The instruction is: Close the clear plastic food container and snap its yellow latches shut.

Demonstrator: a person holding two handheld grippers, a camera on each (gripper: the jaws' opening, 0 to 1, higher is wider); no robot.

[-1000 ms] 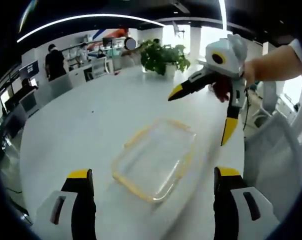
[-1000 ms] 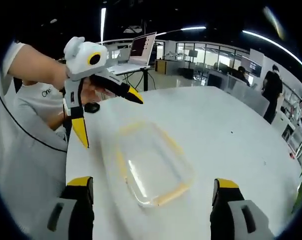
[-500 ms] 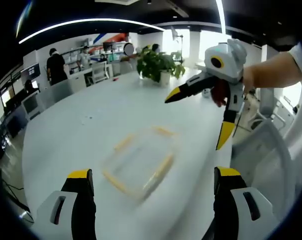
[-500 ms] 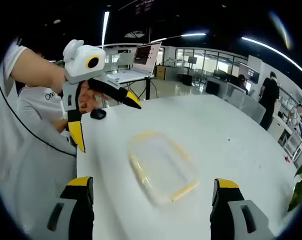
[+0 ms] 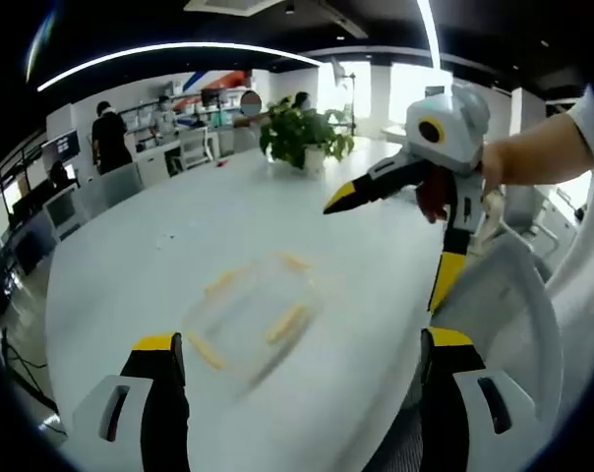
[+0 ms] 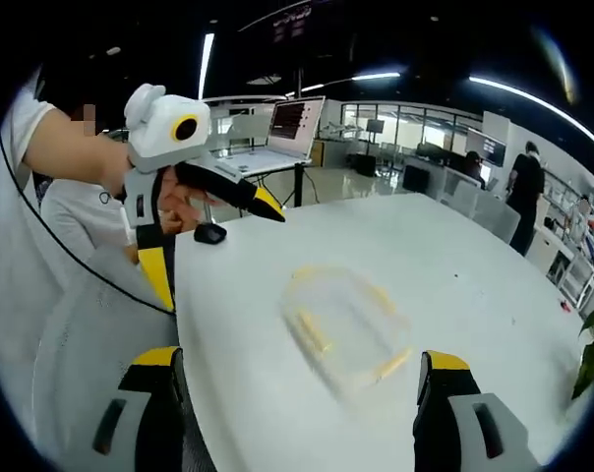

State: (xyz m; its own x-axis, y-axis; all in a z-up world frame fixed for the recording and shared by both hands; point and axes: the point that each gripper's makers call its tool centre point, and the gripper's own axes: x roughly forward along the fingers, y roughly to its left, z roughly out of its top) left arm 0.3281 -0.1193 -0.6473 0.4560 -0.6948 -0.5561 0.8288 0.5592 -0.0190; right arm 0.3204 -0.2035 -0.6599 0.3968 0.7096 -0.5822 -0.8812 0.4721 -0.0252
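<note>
Open-plan office. I stand at a large white table [image 5: 179, 256]. Potted plant [image 5: 299, 133] at 12 o'clock in my left gripper view; desks, chairs and people [image 5: 108, 123] at 10 o'clock. In my right gripper view: open laptop [image 6: 282, 138] at 11 o'clock, glass-walled rooms at 1 o'clock, strip ceiling lights [image 6: 533, 93] overhead.

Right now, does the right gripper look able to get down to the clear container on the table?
Probably yes. The right gripper is open above the white table, and the clear container lies ahead of it with bare tabletop around. The left gripper hangs off to one side, apart from it.
</note>
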